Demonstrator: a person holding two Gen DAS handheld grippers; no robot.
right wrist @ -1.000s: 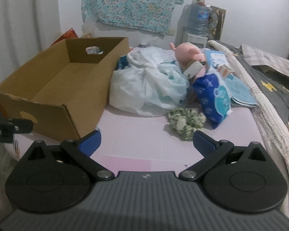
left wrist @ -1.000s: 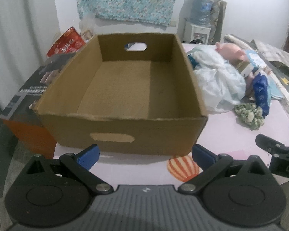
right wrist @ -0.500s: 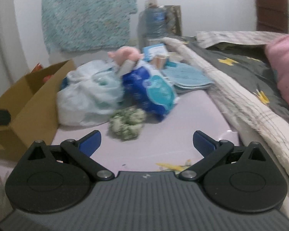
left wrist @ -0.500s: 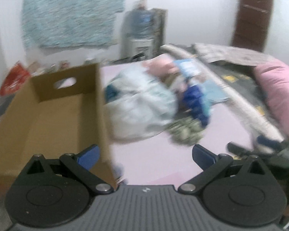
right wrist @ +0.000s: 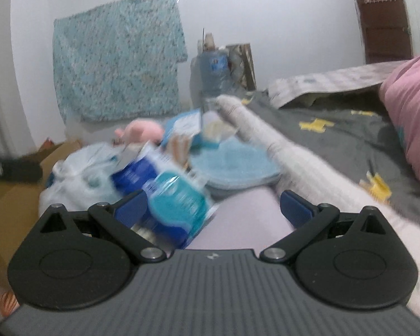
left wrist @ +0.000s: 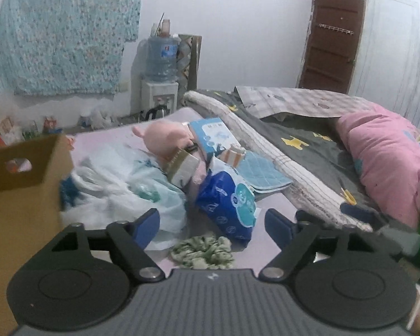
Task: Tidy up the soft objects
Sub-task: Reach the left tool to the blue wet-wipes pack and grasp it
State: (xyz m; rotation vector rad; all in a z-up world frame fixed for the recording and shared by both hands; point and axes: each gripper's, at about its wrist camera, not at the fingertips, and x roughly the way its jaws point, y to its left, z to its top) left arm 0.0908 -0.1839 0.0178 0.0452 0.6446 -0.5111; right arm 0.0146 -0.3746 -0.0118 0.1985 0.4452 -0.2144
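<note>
In the left wrist view a green scrunchie (left wrist: 203,252) lies on the pink sheet, low between the blue fingertips of my left gripper (left wrist: 211,228). Its jaws are closing and the pads touch nothing. Just beyond lie a blue wipes pack (left wrist: 229,204), a white plastic bag (left wrist: 126,193) and a pink plush toy (left wrist: 165,137). The cardboard box (left wrist: 22,184) stands at the left. My right gripper (right wrist: 214,210) is open over the sheet, and the blurred blue pack (right wrist: 168,196) lies by its left finger without being held.
Folded light-blue cloths (left wrist: 266,170) and a pale blue carton (left wrist: 215,137) lie behind the pile. A rolled checked blanket (left wrist: 282,162), a grey quilt and a pink pillow (left wrist: 386,156) fill the right side. The other gripper's blue finger (left wrist: 350,210) shows at the right.
Both views have swung right, from the cardboard box to the pile of soft things. The left jaws have narrowed, and the scrunchie now lies between them. The right view is blurred by motion.
</note>
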